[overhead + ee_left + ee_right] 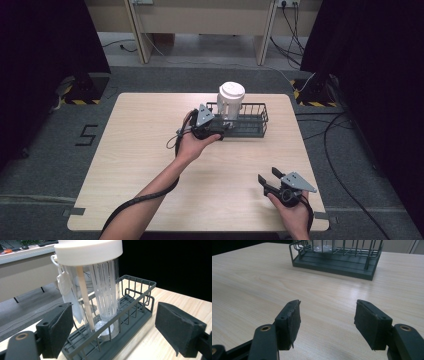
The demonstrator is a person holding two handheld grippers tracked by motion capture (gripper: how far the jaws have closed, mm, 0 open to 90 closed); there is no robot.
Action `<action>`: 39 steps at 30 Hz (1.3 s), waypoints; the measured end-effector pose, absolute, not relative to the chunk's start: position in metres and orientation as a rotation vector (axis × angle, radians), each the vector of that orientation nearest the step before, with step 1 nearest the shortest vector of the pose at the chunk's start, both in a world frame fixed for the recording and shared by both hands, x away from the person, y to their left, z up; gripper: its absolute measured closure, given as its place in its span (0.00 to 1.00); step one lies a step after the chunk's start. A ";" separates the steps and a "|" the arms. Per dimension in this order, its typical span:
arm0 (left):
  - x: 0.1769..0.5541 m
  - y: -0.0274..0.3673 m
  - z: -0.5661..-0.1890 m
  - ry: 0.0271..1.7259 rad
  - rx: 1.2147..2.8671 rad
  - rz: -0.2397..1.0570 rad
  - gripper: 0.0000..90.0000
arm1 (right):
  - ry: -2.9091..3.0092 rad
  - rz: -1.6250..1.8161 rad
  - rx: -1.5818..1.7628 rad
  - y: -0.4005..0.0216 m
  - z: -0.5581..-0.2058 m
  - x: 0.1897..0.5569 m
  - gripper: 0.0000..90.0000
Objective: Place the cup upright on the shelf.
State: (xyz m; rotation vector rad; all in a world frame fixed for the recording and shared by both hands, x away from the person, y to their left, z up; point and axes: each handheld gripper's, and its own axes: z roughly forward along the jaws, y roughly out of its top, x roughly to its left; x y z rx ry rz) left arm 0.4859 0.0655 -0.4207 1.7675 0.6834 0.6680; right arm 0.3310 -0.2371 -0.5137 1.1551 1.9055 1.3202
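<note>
A clear jar [230, 102] [100, 292] with a white lid stands upright at the left end of a dark wire basket [252, 121] [136, 298] [337, 261] on the far middle of the table. Straws and a wooden stick fill the jar. My left gripper [223, 131] [113, 333] is open at the basket's near left corner, its jaws on either side of the jar's base but apart from it. My right gripper [268, 179] [327, 322] is open low over the bare wood near the front right edge, nothing between its jaws.
The wooden table [150, 165] has free room at its left and centre. Dark curtains flank the scene. Cables [345, 150] trail on the grey floor at right, and a desk frame [200, 30] stands beyond the table.
</note>
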 end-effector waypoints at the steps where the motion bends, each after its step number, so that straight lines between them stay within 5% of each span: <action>1: 0.484 0.067 -0.421 0.683 1.769 0.667 0.16 | 1.906 1.320 1.155 -0.237 -0.514 0.331 0.42; 39: 0.408 0.175 -0.435 0.713 1.743 0.756 0.16 | 1.878 1.327 1.157 -0.242 -0.514 0.329 0.42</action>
